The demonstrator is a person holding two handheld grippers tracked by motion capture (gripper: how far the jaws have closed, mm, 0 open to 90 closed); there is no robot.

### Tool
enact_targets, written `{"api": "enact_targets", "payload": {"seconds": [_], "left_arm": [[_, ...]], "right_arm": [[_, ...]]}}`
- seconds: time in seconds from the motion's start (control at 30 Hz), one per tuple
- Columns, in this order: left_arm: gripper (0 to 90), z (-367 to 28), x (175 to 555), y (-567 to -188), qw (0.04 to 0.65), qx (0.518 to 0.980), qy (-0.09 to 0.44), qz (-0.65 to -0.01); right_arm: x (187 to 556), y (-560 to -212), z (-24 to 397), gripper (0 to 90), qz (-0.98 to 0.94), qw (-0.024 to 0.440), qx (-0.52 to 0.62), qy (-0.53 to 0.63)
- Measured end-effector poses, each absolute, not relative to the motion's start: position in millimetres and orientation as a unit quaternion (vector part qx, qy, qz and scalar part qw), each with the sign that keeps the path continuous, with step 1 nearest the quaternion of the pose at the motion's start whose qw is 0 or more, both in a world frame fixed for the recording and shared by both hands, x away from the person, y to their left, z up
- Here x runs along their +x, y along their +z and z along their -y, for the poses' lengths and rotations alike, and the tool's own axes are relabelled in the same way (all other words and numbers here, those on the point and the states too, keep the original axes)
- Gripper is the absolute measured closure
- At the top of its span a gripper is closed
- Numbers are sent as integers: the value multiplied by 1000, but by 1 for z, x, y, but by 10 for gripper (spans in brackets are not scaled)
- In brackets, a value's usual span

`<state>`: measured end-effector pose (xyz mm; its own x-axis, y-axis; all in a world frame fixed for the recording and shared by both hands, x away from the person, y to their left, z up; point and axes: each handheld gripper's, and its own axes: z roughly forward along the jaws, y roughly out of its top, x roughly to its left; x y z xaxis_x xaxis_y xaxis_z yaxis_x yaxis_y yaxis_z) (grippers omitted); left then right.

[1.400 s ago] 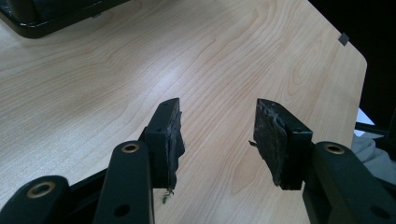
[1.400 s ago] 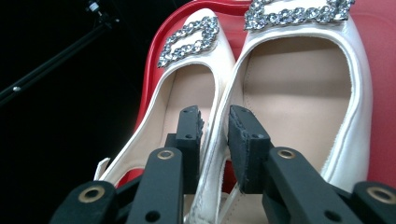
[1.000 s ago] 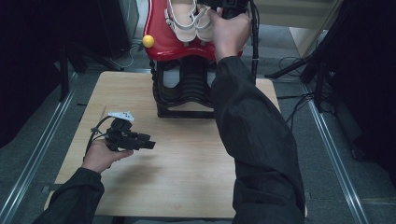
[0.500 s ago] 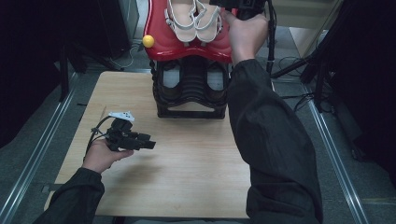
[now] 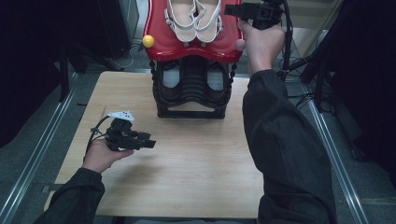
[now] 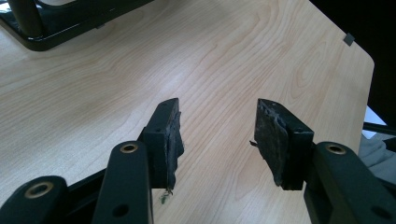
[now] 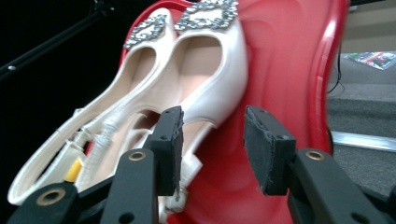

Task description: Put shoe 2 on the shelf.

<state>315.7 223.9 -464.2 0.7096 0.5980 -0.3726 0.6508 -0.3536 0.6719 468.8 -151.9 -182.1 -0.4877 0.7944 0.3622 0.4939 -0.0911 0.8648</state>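
Observation:
A pair of white slingback shoes (image 5: pixel 194 18) with jewelled buckles lies side by side on the red top tray (image 5: pixel 161 44) of a shoe rack. In the right gripper view the shoes (image 7: pixel 187 79) fill the left half, toes pointing away. My right gripper (image 5: pixel 233 9) is held high beside the tray's right edge, open and empty, its jaws (image 7: pixel 212 140) just short of the nearer shoe's heel strap. My left gripper (image 5: pixel 148 142) rests low over the wooden table (image 5: pixel 187 177), open, with nothing between its pads (image 6: pixel 217 140).
Under the red tray stands the black lower rack (image 5: pixel 191 88) at the table's back middle; its base corner (image 6: pixel 46 28) shows in the left gripper view. A yellow knob (image 5: pixel 148 41) and a pink knob (image 5: pixel 240 45) flank the tray. Metal rails (image 5: pixel 42 154) run along both sides; cables (image 5: pixel 303 65) hang at right.
My right hand has swung from over the shoes to the right side of the red tray, the gripper now pointing left at the shoes. The left hand has stayed put.

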Motion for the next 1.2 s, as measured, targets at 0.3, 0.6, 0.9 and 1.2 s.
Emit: {"api": "enact_targets", "payload": {"seconds": [0.3,0.6,0.9,1.2], "left_arm": [[497,-222,316,-465,418,825,-30,-379],[484,-223,316,-465,419,825,-28,-379],[476,-224,316,-466,422,823,-26,-380],[469,-223,315,-466,422,823,-26,-380]], "right_arm": [[465,-193,181,534,-651,146,503,550],[460,-214,207,523,-648,153,517,538],[447,-239,230,511,-655,152,522,524],[429,-269,247,509,-653,147,526,525]]}}
